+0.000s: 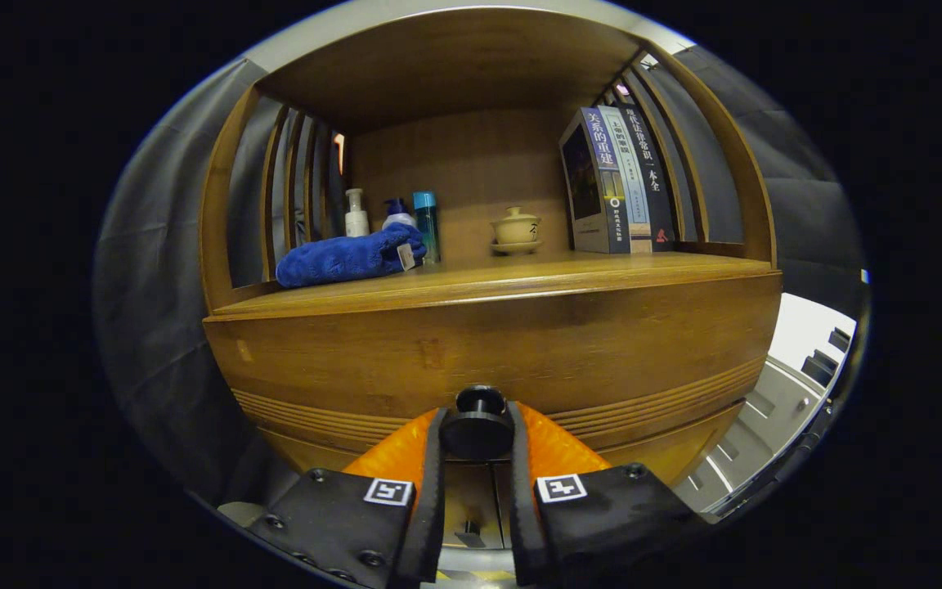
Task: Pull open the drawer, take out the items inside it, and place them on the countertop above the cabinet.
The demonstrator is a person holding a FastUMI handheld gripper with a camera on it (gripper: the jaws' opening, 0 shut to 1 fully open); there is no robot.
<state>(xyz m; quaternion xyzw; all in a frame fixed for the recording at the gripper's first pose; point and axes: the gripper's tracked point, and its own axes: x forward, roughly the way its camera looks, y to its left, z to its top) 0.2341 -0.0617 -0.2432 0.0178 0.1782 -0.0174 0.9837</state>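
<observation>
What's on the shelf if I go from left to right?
Blue cloth → white pump bottle → teal bottle → lidded cup on a saucer → books. Below the shelf, the gripper is shut on the drawer knob.

Up beyond my gripper (477, 432), whose fingers clamp the drawer knob (479, 402), I read "关系的重建" on a blue book spine (603, 151). The neighbouring spines are too small to make out.

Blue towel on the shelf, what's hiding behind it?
Behind the blue towel stand three bottles; their lower parts are covered. The gripper is shut on the drawer knob.
</observation>
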